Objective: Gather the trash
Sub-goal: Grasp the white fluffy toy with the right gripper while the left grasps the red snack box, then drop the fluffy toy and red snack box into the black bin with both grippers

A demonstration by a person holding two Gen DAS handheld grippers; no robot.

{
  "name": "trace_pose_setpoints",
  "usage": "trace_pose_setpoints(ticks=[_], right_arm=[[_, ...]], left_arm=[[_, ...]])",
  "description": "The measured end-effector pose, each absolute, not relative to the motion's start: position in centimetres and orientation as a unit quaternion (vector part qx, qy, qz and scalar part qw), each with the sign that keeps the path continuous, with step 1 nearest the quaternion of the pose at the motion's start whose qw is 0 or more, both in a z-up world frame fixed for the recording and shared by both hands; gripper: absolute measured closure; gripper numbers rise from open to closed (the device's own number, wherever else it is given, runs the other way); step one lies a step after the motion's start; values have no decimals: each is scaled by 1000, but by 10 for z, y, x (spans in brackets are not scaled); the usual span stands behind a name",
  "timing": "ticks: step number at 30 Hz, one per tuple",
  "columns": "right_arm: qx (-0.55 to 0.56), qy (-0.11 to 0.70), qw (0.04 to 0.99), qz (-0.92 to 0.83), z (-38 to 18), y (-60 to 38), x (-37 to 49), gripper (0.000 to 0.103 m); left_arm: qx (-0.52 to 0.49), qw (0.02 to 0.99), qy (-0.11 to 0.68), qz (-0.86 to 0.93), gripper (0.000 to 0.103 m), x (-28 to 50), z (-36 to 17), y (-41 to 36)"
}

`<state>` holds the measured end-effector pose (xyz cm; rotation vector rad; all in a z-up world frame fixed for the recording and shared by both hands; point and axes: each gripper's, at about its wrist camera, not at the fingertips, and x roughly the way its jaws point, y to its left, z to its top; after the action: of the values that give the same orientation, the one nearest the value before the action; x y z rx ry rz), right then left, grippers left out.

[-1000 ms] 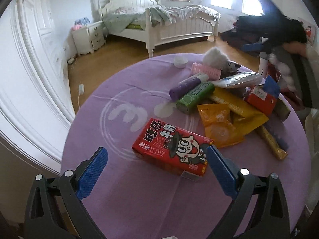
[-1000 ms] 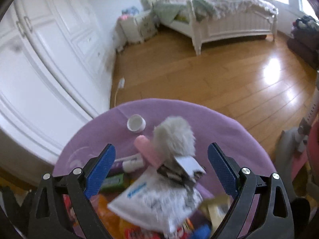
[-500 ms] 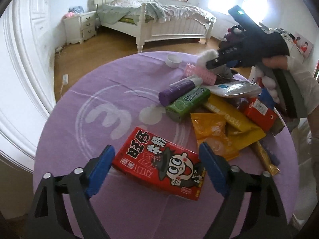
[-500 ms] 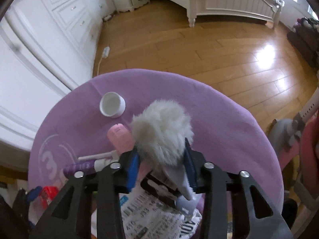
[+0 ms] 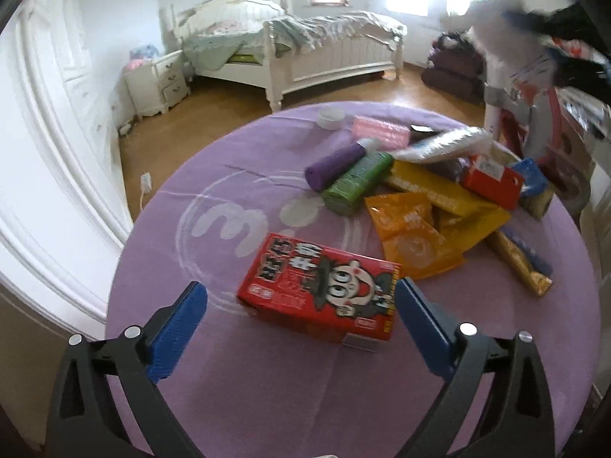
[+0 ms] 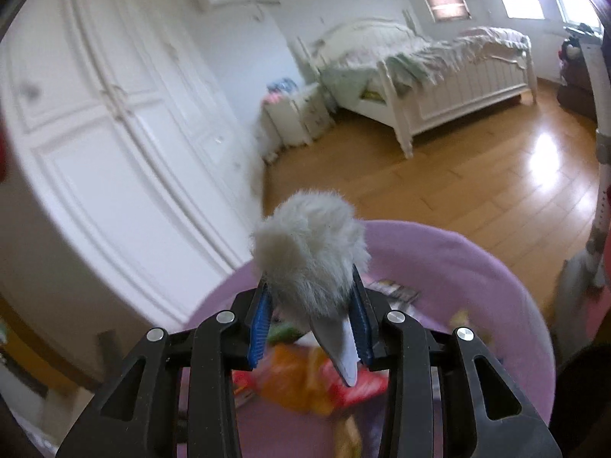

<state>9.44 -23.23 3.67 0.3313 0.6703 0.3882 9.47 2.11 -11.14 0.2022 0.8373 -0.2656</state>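
Observation:
A round table with a purple cloth (image 5: 244, 381) carries a pile of trash. My left gripper (image 5: 301, 316) is open just above the cloth, and a red cartoon carton (image 5: 320, 294) lies between its blue pads. My right gripper (image 6: 311, 316) is shut on a white fluffy pom-pom item (image 6: 309, 244) with a grey tag and holds it well above the table. That item shows blurred at the top right of the left wrist view (image 5: 496, 26). Orange and yellow wrappers (image 5: 416, 233), a green tube (image 5: 355, 183) and a purple roll (image 5: 334, 166) lie behind the carton.
A small red box (image 5: 492, 183), a silver pouch (image 5: 446, 145), a pink item (image 5: 382, 131) and a white cap (image 5: 330, 117) lie at the far side. Beyond are wood floor, a white bed (image 5: 305, 45), a nightstand (image 5: 156, 80) and a white wardrobe (image 6: 107, 133).
My right gripper closed on the fluffy item and lifted it off the pile. My left gripper drew back slightly; the red carton stays between its open fingers.

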Motion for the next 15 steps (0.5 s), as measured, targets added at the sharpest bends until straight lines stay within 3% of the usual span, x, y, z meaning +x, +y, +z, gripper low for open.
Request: trace_pose_setpoints(ticks=[5, 6, 7, 15], right_arm=[[181, 314, 912, 192, 33, -242, 51, 66], [192, 314, 910, 192, 30, -248, 45, 66], [200, 313, 908, 191, 28, -250, 39, 66], [252, 292, 909, 161, 13, -285, 5, 66]], left_arm=[[112, 891, 424, -117, 5, 116, -121, 8], [118, 888, 430, -110, 13, 120, -124, 6], [118, 886, 435, -107, 15, 122, -128, 6], [60, 911, 388, -128, 16, 102, -98, 14]])
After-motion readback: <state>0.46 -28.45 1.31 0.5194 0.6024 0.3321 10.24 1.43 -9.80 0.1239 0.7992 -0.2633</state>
